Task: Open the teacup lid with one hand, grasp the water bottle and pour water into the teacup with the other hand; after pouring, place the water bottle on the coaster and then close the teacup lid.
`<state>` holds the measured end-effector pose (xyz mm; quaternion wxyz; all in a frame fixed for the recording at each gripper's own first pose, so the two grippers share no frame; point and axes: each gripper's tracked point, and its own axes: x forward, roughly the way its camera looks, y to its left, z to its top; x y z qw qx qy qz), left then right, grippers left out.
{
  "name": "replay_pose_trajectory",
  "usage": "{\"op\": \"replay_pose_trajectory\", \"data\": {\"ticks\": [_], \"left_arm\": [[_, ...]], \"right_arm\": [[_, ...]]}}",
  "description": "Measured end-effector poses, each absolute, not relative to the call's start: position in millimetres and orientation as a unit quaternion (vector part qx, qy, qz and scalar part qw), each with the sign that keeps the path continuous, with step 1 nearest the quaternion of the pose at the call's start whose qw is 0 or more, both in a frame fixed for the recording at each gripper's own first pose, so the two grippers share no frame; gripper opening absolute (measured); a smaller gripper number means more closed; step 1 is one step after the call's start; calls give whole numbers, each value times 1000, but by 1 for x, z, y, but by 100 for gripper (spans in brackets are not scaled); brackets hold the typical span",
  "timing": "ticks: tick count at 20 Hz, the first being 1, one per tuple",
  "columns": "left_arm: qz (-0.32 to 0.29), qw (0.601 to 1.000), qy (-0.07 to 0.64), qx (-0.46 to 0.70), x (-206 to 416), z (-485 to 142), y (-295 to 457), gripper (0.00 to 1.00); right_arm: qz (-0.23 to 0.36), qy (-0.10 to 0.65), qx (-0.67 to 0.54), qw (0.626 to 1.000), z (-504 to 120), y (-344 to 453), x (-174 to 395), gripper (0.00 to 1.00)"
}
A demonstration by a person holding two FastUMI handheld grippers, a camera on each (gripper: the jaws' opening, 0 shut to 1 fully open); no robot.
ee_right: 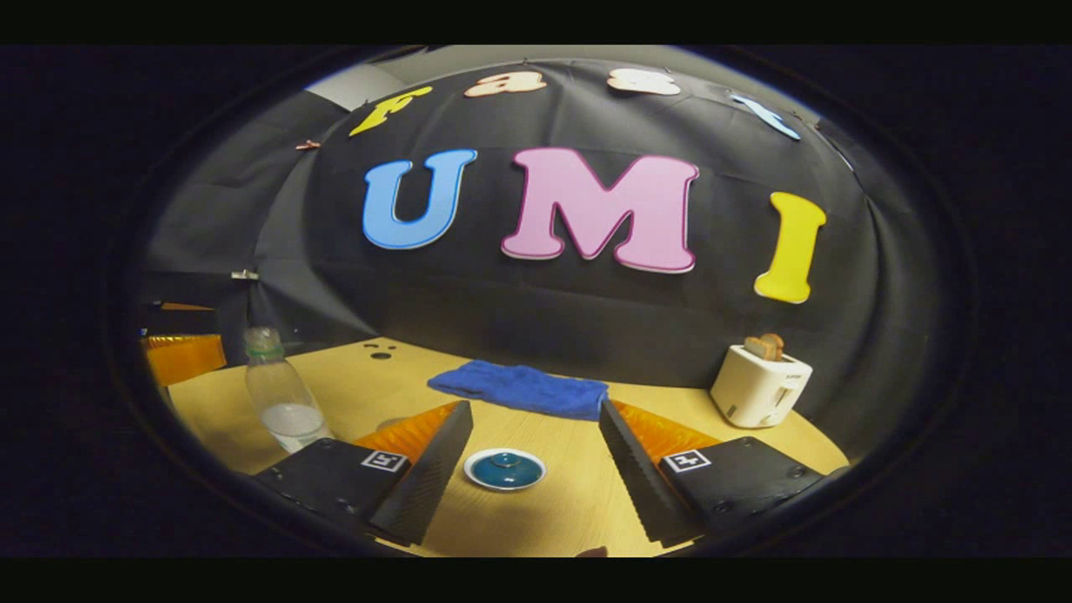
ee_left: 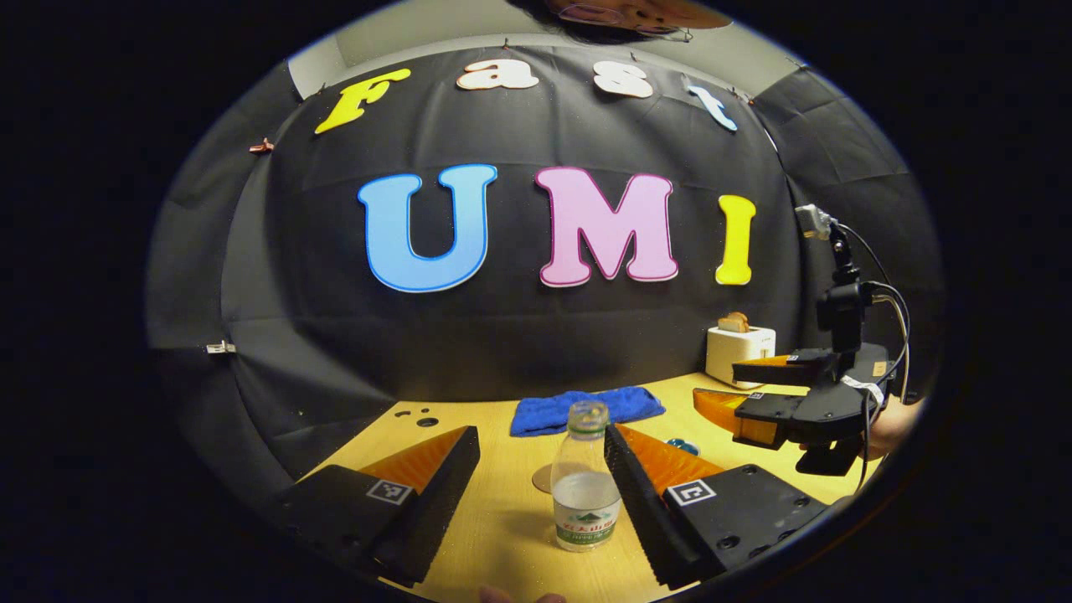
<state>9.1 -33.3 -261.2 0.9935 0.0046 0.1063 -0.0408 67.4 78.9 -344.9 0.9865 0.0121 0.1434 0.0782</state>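
Observation:
A clear water bottle (ee_left: 586, 479), about a third full and without a cap, stands on the wooden table between the fingers of my open left gripper (ee_left: 540, 435), close to the right finger; I cannot tell whether they touch. A round coaster (ee_left: 543, 479) peeks out just behind the bottle. The blue teacup with its lid on (ee_right: 505, 469) sits low between the fingers of my open right gripper (ee_right: 533, 410), which hovers over it without contact. In the right gripper view the bottle (ee_right: 280, 394) stands at the left. The right gripper (ee_left: 718, 383) appears at the right, held by a hand.
A folded blue towel (ee_left: 586, 409) lies at the back of the table against the black cloth wall. A white toaster (ee_right: 760, 385) with bread in it stands at the back right. Small holes (ee_right: 381, 350) mark the tabletop at the far left.

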Motion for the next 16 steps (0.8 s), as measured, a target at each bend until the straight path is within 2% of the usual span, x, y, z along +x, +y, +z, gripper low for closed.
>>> {"op": "replay_pose_trajectory", "data": {"ticks": [2,4,5,6,7,10,12,15,16], "left_arm": [[-42,993,110,7,11,-279,-35,94],[-45,992,118,1,11,-295,-37,94],[-46,992,120,-6,11,-300,-38,98],[-47,991,122,-12,11,-304,-40,94],[-48,991,121,-16,11,-306,-41,94],[-57,991,122,-27,11,-314,-44,94],[-62,990,126,-27,11,-318,-46,94],[-70,989,129,-20,12,-321,-50,94],[-71,989,130,-21,11,-326,-55,94]], "right_arm": [[87,156,6,984,-370,86,73,87],[93,172,-4,981,-392,91,78,85],[95,178,-9,979,-401,93,81,84],[99,183,-9,978,-407,94,83,84],[105,188,-5,977,-412,98,85,76],[116,207,7,971,-429,105,87,73],[121,222,14,967,-440,108,86,67],[127,223,22,966,-441,110,87,50],[130,222,25,966,-440,114,87,50]]}}
